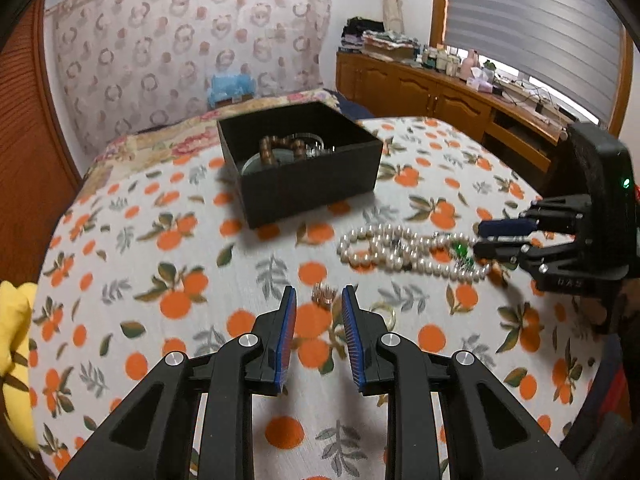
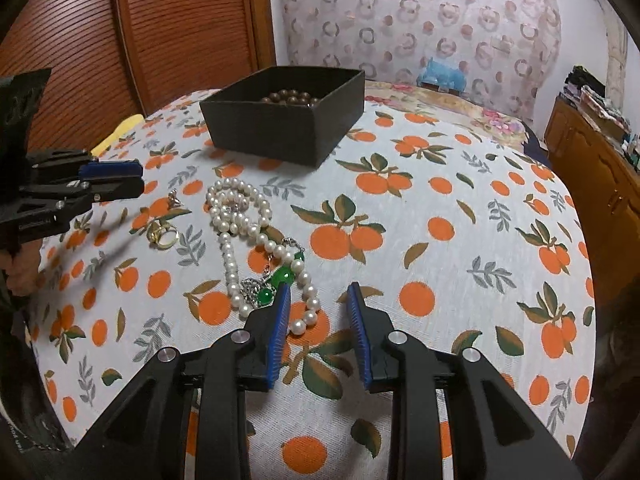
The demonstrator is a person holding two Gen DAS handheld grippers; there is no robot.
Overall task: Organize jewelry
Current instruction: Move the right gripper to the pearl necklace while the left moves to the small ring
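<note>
A black box (image 1: 308,184) (image 2: 280,128) stands on the orange-print cloth and holds brown beads (image 1: 276,148) (image 2: 292,98) and other pieces. A pearl necklace (image 1: 404,252) (image 2: 240,216) with green stone pieces (image 2: 282,278) lies in front of it. A small rose-gold piece (image 1: 323,295) (image 2: 173,199) and a gold ring (image 1: 386,314) (image 2: 162,235) lie nearby. My left gripper (image 1: 319,300) (image 2: 138,180) is open and empty, just short of the rose-gold piece. My right gripper (image 2: 318,298) (image 1: 478,238) is open and empty at the necklace's near end.
The table cloth (image 2: 440,240) drops off at the edges. A yellow object (image 1: 14,344) lies at the table's left edge. A wooden cabinet (image 1: 440,96) with clutter stands to the right, a bed with a patterned headboard (image 1: 180,48) behind.
</note>
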